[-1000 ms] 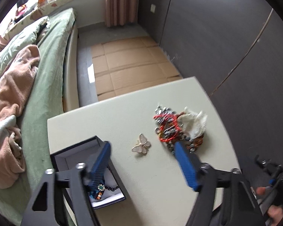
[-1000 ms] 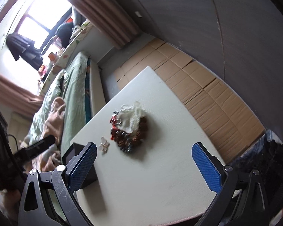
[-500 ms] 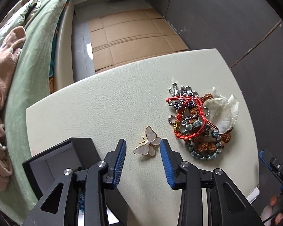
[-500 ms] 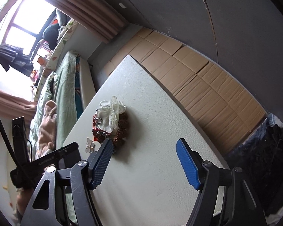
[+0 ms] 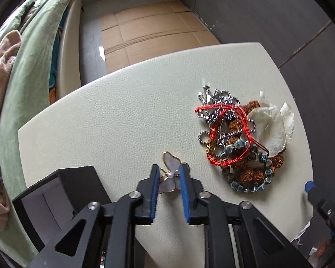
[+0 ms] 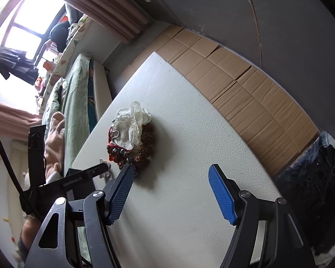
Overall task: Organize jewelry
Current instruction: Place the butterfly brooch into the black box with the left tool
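Observation:
A pearly butterfly brooch (image 5: 170, 175) lies on the cream table (image 5: 122, 122). My left gripper (image 5: 169, 166) points steeply down over it, its jaws closing, and both blue pads touch the brooch's wings. To its right sits a tangled jewelry pile (image 5: 236, 140) of red cord, metal chain, beads and white shell pieces. An open black jewelry box (image 5: 62, 192) stands to the left. In the right wrist view my right gripper (image 6: 172, 167) hangs open over bare table, nothing between its fingers, just beside the pile (image 6: 131, 138).
A bed with a green cover (image 5: 33, 67) and a pink blanket runs along the table's left side. Flattened cardboard (image 5: 149, 29) covers the floor beyond the far edge. Dark wall panels (image 5: 279, 22) stand to the right.
My left gripper has come down over the butterfly brooch and its jaws have narrowed from wide apart to touching the brooch. The right gripper sank slightly and its jaws narrowed somewhat.

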The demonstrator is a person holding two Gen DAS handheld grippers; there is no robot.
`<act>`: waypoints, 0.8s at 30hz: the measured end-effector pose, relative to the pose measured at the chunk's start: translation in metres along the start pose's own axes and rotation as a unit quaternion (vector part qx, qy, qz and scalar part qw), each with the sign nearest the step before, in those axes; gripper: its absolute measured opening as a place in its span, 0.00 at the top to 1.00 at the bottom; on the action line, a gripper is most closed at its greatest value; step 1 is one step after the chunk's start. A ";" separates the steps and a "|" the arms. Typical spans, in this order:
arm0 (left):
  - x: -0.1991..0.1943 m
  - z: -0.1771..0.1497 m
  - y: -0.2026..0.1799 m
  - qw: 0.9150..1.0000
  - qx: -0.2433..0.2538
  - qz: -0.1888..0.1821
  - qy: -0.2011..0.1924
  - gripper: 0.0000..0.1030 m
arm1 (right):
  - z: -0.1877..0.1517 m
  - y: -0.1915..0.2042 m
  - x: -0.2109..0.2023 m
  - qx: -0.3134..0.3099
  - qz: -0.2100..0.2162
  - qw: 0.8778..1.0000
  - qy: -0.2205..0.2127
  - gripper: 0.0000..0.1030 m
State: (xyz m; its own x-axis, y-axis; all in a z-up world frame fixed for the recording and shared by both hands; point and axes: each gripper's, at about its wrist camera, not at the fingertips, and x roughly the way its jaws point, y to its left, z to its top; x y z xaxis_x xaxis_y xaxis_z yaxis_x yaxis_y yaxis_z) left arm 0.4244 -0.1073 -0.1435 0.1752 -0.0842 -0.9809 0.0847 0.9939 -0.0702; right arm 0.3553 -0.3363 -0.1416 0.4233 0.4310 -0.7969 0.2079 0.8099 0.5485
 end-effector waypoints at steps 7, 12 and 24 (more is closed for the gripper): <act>-0.034 -0.007 -0.001 0.999 -0.014 -0.021 -0.030 0.88 | -0.005 0.016 0.011 -0.015 0.004 1.000 0.016 0.31; -0.068 -0.017 0.011 0.997 -0.036 -0.032 -0.060 0.88 | -0.005 0.029 0.023 -0.027 0.016 0.999 0.030 0.38; -0.112 -0.046 0.071 0.989 -0.098 -0.046 -0.102 0.88 | 0.001 0.043 0.058 -0.034 0.010 0.997 0.061 0.56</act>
State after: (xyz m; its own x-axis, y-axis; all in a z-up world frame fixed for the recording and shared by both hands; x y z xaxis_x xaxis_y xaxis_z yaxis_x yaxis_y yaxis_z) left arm 0.3657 -0.0237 -0.0472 0.3714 -0.1670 -0.9133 -0.0795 0.9744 -0.2105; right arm 0.3892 -0.2773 -0.1638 0.3149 0.4898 -0.8129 0.1389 0.8235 0.5500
